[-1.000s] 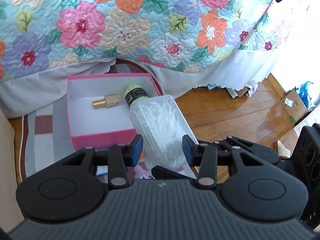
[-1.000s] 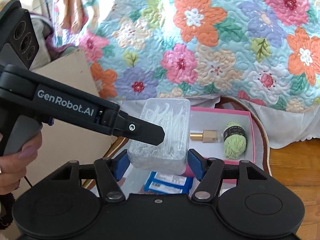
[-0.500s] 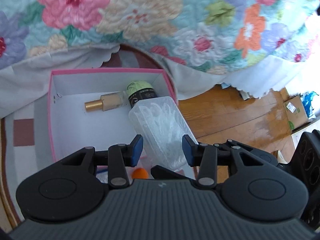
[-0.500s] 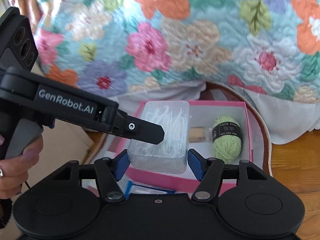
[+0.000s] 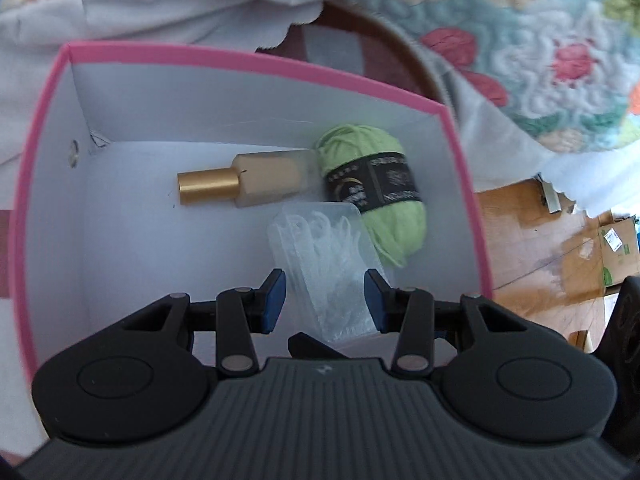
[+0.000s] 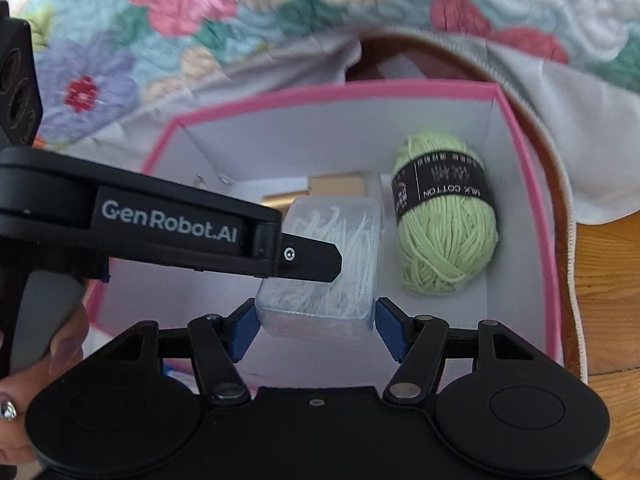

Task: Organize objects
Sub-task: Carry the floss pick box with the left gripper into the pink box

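Two tongs meet over one pink box (image 5: pixel 48 128), and that box is the spot to tell everything from. Inside the pink box (image 6: pixel 532 184), the right tongs (image 6: pixel 316 330) are clamped on a clear plastic case (image 6: pixel 332 264) full of thin white picks, with a blue pad pressed on each side of it. The clear plastic case (image 5: pixel 332 256) is down among the white walls of the box, near its front, but whether it touches the bottom cannot be told.

From the left wrist view, the left tongs (image 5: pixel 324 300) are spread apart, one blue pad on each side of the case with a little gap showing, so they are not squeezing it. In the right wrist view, one black finger of the left tongs (image 6: pixel 312 258) reaches across the top of the case.

Farther back in the box lies a green ball of yarn (image 5: pixel 376 196) with a black paper band, just beside the case. A small bottle with a gold cap (image 5: pixel 240 186) lies on its side next to the yarn, toward the back wall of the box.

Behind the box hangs a flowered quilt (image 6: pixel 180 0) from a bed. Beside the box is a wooden floor (image 5: pixel 532 248).
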A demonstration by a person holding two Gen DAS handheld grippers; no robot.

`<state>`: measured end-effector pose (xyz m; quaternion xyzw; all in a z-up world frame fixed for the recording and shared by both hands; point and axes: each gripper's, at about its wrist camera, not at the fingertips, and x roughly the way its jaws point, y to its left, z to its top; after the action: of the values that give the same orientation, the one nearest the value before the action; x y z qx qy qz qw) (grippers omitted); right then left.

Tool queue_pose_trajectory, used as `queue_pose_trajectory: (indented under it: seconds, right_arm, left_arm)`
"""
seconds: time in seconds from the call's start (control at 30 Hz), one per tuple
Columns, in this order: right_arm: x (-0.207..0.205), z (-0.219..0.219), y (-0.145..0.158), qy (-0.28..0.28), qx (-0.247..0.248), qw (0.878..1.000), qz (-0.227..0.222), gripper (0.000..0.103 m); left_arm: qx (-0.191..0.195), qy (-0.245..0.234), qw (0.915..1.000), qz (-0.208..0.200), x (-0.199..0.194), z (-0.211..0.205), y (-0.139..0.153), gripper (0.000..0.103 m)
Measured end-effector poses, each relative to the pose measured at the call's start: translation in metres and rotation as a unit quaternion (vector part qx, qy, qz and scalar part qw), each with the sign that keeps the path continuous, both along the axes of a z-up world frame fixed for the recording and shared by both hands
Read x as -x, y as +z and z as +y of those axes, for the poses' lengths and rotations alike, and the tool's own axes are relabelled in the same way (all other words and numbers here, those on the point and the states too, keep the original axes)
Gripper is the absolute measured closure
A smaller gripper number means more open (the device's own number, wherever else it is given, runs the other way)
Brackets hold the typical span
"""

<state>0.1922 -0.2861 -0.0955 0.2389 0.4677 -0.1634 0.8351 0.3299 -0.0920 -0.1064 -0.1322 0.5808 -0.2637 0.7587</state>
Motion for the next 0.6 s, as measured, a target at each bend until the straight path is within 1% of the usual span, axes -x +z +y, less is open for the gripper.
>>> queue_pose_trajectory:
  seconds: [0.1, 0.13, 0.23, 0.3, 0.4, 0.47, 0.5, 0.53, 0.6]
  right_arm:
    - [-0.012, -0.007, -0.011, -0.009, 0.000, 1.000, 0.016, 0.035]
    - [-0.015, -0.010, -0.014, -0.010, -0.002, 1.000, 0.021, 0.035]
    - [-0.023, -0.011, -0.020, -0.009, 0.002, 0.999, 0.032, 0.035]
    - [-0.027, -0.007, -0.024, 0.000, 0.016, 0.999, 0.041, 0.035]
    - [-0.031, -0.003, -0.030, 0.006, 0.033, 0.998, 0.059, 0.035]
    - [-0.029, -0.001, -0.032, 0.004, 0.033, 0.997, 0.065, 0.036]
    - [-0.027, -0.001, -0.030, 0.000, 0.034, 0.997, 0.062, 0.036]
    - [-0.025, -0.001, -0.027, -0.002, 0.032, 0.998, 0.061, 0.035]
    - [-0.019, 0.001, -0.023, 0.008, 0.030, 0.998, 0.058, 0.035]
  left_arm:
    - [0.023, 0.019, 0.9992, 0.026, -0.012, 0.004, -0.017, 0.063]
    - [0.024, 0.025, 0.9990, 0.030, -0.014, 0.004, -0.021, 0.063]
    - [0.019, 0.031, 0.9987, 0.036, -0.017, 0.003, -0.029, 0.063]
    - [0.015, 0.033, 0.9987, 0.036, -0.017, 0.002, -0.032, 0.063]
    - [0.002, 0.039, 0.9983, 0.043, -0.018, -0.003, -0.037, 0.069]
    - [-0.018, 0.041, 0.9977, 0.051, -0.017, -0.008, -0.041, 0.079]
    - [-0.026, 0.042, 0.9976, 0.049, -0.015, -0.011, -0.044, 0.078]
    - [-0.021, 0.046, 0.9977, 0.045, -0.014, -0.012, -0.045, 0.078]
    - [-0.015, 0.056, 0.9971, 0.050, -0.013, -0.012, -0.046, 0.079]
